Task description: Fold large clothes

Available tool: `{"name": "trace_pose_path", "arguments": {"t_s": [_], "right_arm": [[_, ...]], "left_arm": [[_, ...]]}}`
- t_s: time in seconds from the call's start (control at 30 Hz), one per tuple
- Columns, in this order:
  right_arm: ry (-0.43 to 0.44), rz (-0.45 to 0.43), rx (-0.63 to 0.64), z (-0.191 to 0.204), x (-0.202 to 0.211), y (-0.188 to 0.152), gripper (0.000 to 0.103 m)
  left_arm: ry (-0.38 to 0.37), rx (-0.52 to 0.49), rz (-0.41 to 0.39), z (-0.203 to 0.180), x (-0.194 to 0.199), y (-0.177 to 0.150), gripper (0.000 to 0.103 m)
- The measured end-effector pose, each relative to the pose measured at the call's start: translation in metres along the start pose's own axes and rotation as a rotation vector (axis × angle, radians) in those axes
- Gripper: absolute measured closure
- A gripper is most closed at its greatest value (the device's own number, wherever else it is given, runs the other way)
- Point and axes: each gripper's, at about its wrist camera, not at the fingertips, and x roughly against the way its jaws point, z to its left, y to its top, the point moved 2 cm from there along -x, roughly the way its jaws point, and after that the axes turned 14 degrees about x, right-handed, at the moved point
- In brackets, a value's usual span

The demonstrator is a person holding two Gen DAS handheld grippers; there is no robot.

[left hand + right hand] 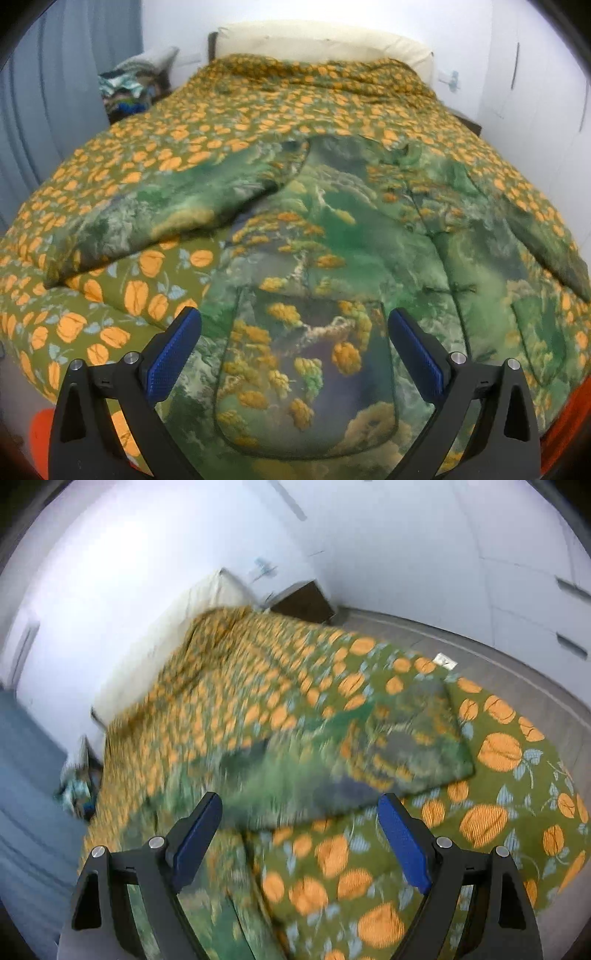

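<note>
The big green jacket [332,258] lay flat on the bed cover [221,110], sleeves out and not yet folded. My left claw [295,354] and right claw [299,834] were both wide, holding nothing.

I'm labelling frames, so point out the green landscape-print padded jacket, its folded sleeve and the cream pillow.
Green landscape-print padded jacket [314,266], left wrist view, front panel.
Folded sleeve [413,738], right wrist view, cuff end.
Cream pillow [325,40], left wrist view, front face.

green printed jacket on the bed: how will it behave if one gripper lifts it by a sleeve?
Probably floppy: the green printed jacket lies flat on the bedspread, its sleeve creased and draped sideways. It looks padded, so likely bulky yet light. Lifted by the sleeve alone, the body would probably hang and drag. Both the left gripper and the right gripper are open and empty.
</note>
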Motion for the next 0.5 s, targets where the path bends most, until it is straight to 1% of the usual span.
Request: {"name": "trace_pose_path", "arguments": {"t_s": [0.07,0.13,0.27,0.37,0.43,0.5], "right_arm": [[-0.013,0.001,-0.092,-0.023,-0.009,0.002,0.017],[-0.022,0.027,-0.201,-0.049,-0.025,-0.005,0.017],[-0.041,0.131,-0.398,-0.094,-0.067,-0.034,0.020],[-0.061,0.151,-0.408,-0.107,-0.091,-0.037,0.022],[-0.092,0.129,-0.381,-0.113,-0.107,-0.028,0.023],[-0.101,0.117,-0.423,-0.123,-0.121,-0.028,0.025]], "left_arm": [[0.023,-0.001,-0.001,0.003,-0.004,-0.001,0.002],[0.042,0.001,0.012,0.005,-0.010,-0.003,0.002],[0.062,0.008,0.023,0.009,-0.015,-0.004,0.002],[0.081,0.002,0.023,0.009,-0.018,-0.004,0.002],[0.093,0.001,0.024,0.010,-0.020,-0.005,0.002],[0.107,-0.002,0.029,0.010,-0.024,-0.006,0.002]]}}
